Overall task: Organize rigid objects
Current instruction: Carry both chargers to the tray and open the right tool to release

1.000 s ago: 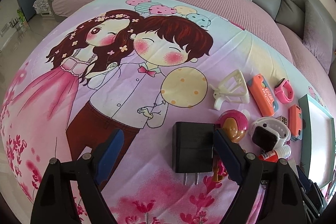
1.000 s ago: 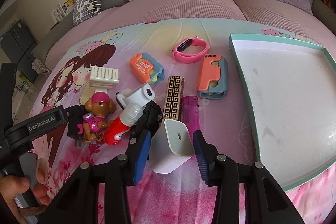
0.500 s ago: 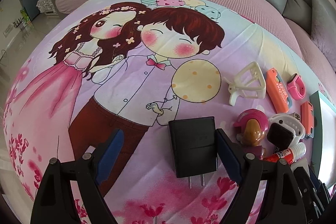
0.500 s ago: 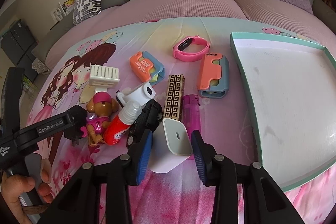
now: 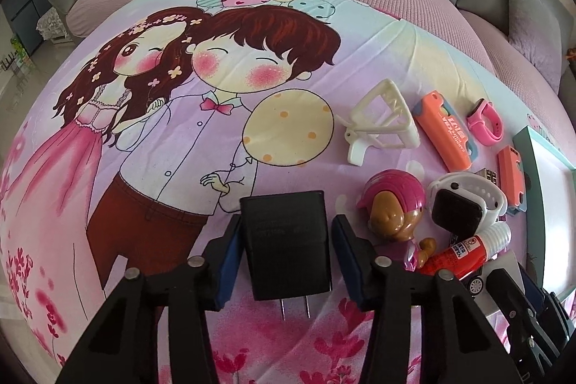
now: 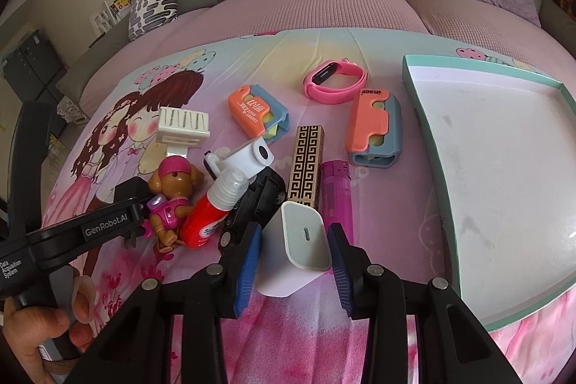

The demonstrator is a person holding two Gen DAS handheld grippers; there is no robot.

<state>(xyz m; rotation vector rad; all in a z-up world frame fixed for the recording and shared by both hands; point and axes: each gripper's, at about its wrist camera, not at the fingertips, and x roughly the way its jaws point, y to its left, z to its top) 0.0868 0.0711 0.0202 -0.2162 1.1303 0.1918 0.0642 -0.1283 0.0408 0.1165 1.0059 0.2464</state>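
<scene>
A black plug charger (image 5: 286, 242) lies on the cartoon bedsheet, prongs toward me. My left gripper (image 5: 284, 236) straddles it, left pad touching its side, a small gap at the right pad. A white charger cube (image 6: 297, 249) lies between the blue pads of my right gripper (image 6: 295, 247), with narrow gaps on both sides. The teal-rimmed white tray (image 6: 424, 117) lies to the right and shows at the left wrist view's right edge (image 5: 529, 146).
Beside the chargers lie a toy dog (image 6: 172, 189), red glue bottle (image 6: 212, 211), black toy car (image 6: 255, 204), gold patterned box (image 6: 306, 164), purple lighter (image 6: 336, 193), two orange-blue cases (image 6: 257, 114), pink band (image 6: 334, 80), white clip (image 5: 381, 121), white watch (image 5: 464, 204). Sofa cushions behind.
My left gripper moved forward and narrowed around the black charger. My right gripper narrowed slightly around the white charger cube, which has not moved.
</scene>
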